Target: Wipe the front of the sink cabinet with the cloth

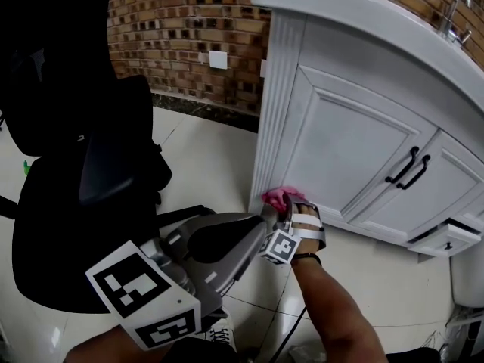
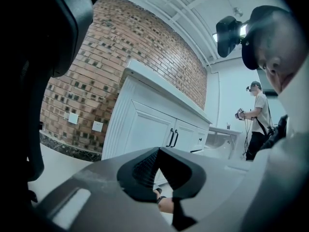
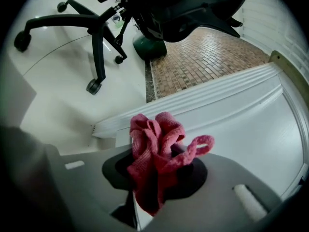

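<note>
The white sink cabinet [image 1: 355, 138] has panelled doors with black handles [image 1: 408, 169]. My right gripper [image 1: 286, 206] is shut on a bunched pink cloth [image 1: 278, 197] and holds it against the cabinet's bottom left corner, by the fluted post. In the right gripper view the cloth [image 3: 154, 139] bulges out of the right gripper [image 3: 159, 166], close to the white moulding [image 3: 217, 100]. My left gripper [image 1: 257, 229] hovers low in the foreground, off the cabinet. The left gripper [image 2: 158, 151] has its black jaws shut on nothing and points at the cabinet front [image 2: 140, 129].
A black office chair [image 1: 83, 180] stands close on the left; its wheeled base [image 3: 96, 37] sits on the pale tile floor. A brick wall [image 1: 189, 29] with white sockets [image 1: 218, 59] runs behind. A bottom drawer [image 1: 446, 240] is ajar. A person [image 2: 256, 120] stands far off.
</note>
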The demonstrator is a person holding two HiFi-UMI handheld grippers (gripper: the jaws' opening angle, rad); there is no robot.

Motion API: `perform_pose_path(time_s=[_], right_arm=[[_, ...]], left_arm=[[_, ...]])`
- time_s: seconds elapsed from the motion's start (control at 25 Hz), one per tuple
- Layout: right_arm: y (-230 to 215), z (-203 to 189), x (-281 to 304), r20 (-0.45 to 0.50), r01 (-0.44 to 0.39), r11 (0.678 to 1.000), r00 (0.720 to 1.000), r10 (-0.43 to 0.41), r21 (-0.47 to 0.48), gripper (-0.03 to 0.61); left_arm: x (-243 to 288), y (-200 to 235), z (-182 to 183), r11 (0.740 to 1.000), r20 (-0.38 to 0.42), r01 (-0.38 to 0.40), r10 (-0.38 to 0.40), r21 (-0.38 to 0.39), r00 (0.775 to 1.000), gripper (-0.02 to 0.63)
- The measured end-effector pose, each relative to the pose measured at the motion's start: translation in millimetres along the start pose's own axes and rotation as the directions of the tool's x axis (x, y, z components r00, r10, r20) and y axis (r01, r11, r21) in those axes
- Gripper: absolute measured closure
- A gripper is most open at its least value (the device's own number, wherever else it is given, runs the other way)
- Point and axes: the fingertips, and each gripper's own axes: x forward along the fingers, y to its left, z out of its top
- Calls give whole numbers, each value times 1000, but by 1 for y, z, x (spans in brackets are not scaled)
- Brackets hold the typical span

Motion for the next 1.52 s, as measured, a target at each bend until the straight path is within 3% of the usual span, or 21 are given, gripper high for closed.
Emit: perform_pose_path(time_s=[0.36, 0.76, 0.96, 1.04, 1.24, 1.4, 1.52], right_arm=[[8, 5, 1, 34, -16, 1000, 999, 16, -6, 462], [11, 0, 4, -11, -52, 998, 999, 51, -33, 462], [12, -1, 2, 7, -140, 990, 990, 140, -3, 463], [7, 0, -4, 43, -194, 979, 981, 192, 58, 463], [-31, -2, -48, 154, -264, 920, 961, 228, 289, 465], [-82, -18, -103, 225, -299, 844, 950, 218, 445, 463], [-122, -32, -152, 274, -323, 765, 941, 198, 558, 463]], left_arm=[[7, 5, -7, 1000, -30, -9, 9, 1, 1000, 609], [11, 2, -5, 1000, -24, -22, 22, 10, 999, 610], [11, 2, -7, 999, -38, -43, 44, 28, 998, 610], [13, 0, -8, 998, -48, -45, 47, 36, 998, 610], [26, -16, -17, 997, -77, -17, 22, 69, 997, 611], [43, -24, -17, 997, -76, -5, 11, 79, 997, 609], [53, -35, -17, 998, -74, 15, -11, 64, 997, 610]])
